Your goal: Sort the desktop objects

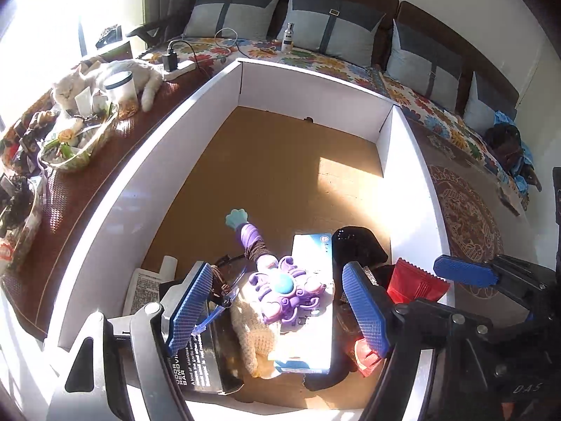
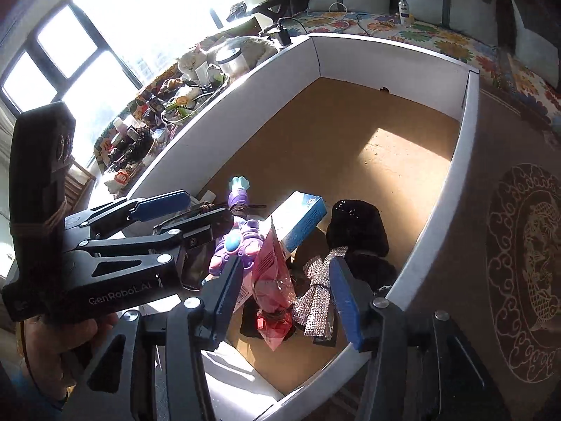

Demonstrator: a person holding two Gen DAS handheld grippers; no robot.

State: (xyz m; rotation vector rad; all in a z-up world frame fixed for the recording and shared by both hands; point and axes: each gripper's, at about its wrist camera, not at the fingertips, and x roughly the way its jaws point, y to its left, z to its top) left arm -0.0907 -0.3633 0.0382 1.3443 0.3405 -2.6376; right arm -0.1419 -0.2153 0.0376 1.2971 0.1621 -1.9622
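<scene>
while both claws hang over the heap in the near end of the white-walled box (image 1: 147, 182), neither has taken anything yet, so this looks like the picking step of the sort, with the choice of item about to be made.

the left claw (image 1: 277, 312) is spread wide and grips nothing. between its blue fingers (image 1: 189, 305) lies the purple toy wand (image 1: 284, 286), whose flower head rests on a white and blue carton (image 1: 315, 301); a cream knitted glove (image 1: 256, 336) sits under the head at about 7 o'clock. whether the fingers touch the wand i cannot tell. closing on it calls for lowering until the fingers flank the flower head, clear of the brown cord wound around the handle.

the right claw (image 2: 285, 296) is also released and empty. a red packet (image 2: 271, 280) stands on edge between its fingers, and a silver sequin bow (image 2: 315, 291) lies just beside the packet toward 3 o'clock. a black furry thing (image 2: 357, 231) sits at about 1 o'clock. the packet looks thin and crinkly, so a squeeze across its flat faces should hold better than across its edges.

further out, the far half of the box floor is bare cork with a sun patch. beyond the left wall, at 10 o'clock, a white cat (image 1: 105, 80) sleeps on a cluttered ledge.
</scene>
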